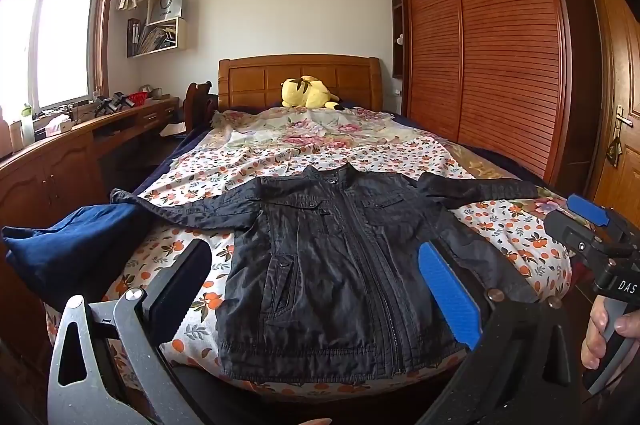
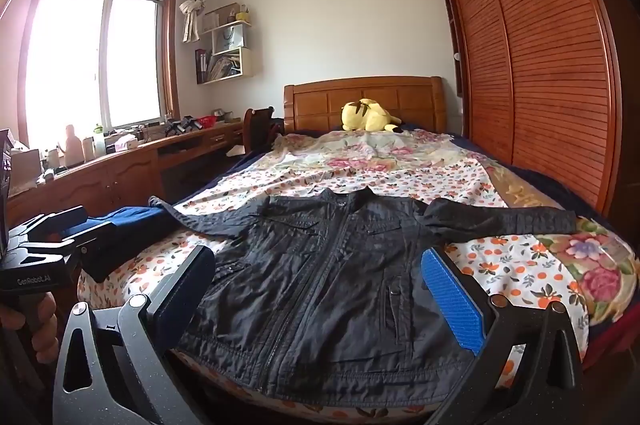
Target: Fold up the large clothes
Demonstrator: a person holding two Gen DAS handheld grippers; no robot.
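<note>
So there's a black jacket spread flat on the bed, front side up, zipped, collar pointing toward the wooden headboard and the hem right at the near edge of the mattress. Both sleeves are stretched straight out to the sides. The left sleeve end lies over a dark blue garment bunched at the left corner of the bed.

The left tool hovers above the lower part of the jacket with its fingers spread wide apart, nothing between them. Same deal with the right tool: fingers wide apart, hanging over the hem area, gripping nothing. Each tool pokes into the side of the other's view, held by a hand on the handle.

Under the jacket is a bedsheet with an orange-fruit print, and further up there's a floral blanket. A yellow plush toy sits by the headboard. Big slatted wardrobe on the right, cluttered table under the window on the left.
</note>
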